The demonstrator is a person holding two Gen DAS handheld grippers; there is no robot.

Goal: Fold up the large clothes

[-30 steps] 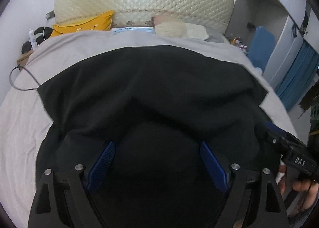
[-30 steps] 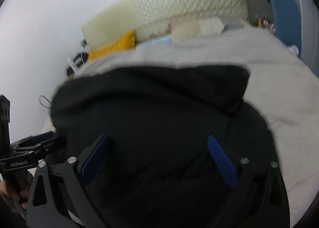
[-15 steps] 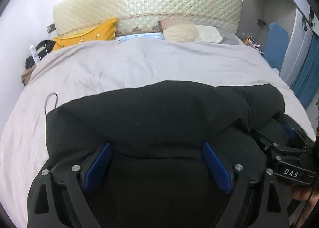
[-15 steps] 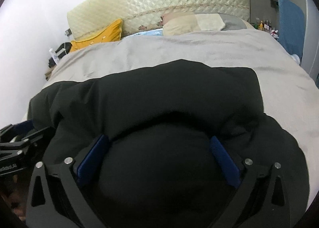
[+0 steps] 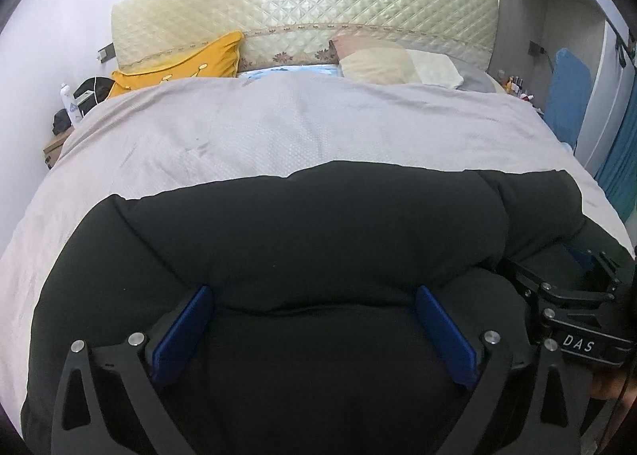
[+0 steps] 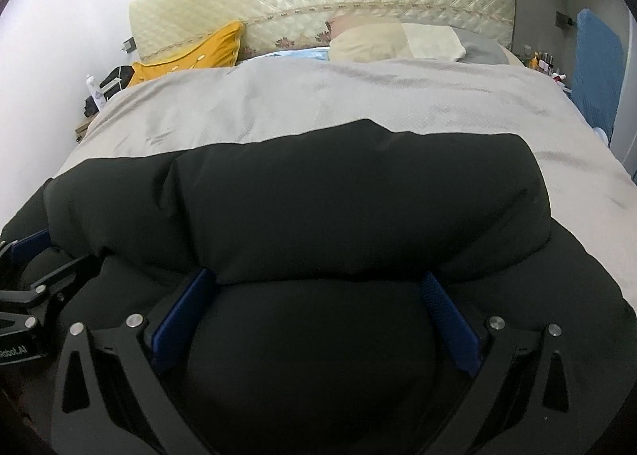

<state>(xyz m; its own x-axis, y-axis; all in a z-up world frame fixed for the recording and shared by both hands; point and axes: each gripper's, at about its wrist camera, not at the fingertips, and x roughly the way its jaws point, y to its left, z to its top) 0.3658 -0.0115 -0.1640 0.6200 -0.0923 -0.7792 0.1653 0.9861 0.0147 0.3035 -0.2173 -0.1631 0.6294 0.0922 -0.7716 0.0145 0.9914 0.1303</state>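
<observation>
A large black garment (image 5: 310,240) lies bunched and folded over on the near part of a grey bedspread (image 5: 318,128); it also fills the right wrist view (image 6: 302,208). My left gripper (image 5: 314,297) is open, its blue pads (image 5: 179,335) wide apart with black cloth bulging between them. My right gripper (image 6: 318,279) is open too, its pads (image 6: 450,319) spread around a mound of the same cloth. Each gripper shows at the edge of the other's view, the right one (image 5: 573,307) and the left one (image 6: 28,287). The fingertips are hidden under a fold.
A quilted cream headboard (image 5: 302,4) stands at the far end with a yellow pillow (image 5: 187,64) and beige pillows (image 5: 378,64). A bedside table with a bottle (image 5: 69,106) is far left. A blue item (image 5: 565,88) and wardrobe are on the right.
The garment's far edge has been drawn back toward me, so much more grey bedspread shows. Both grippers stay open and side by side, pulled nearer the bed's foot.
</observation>
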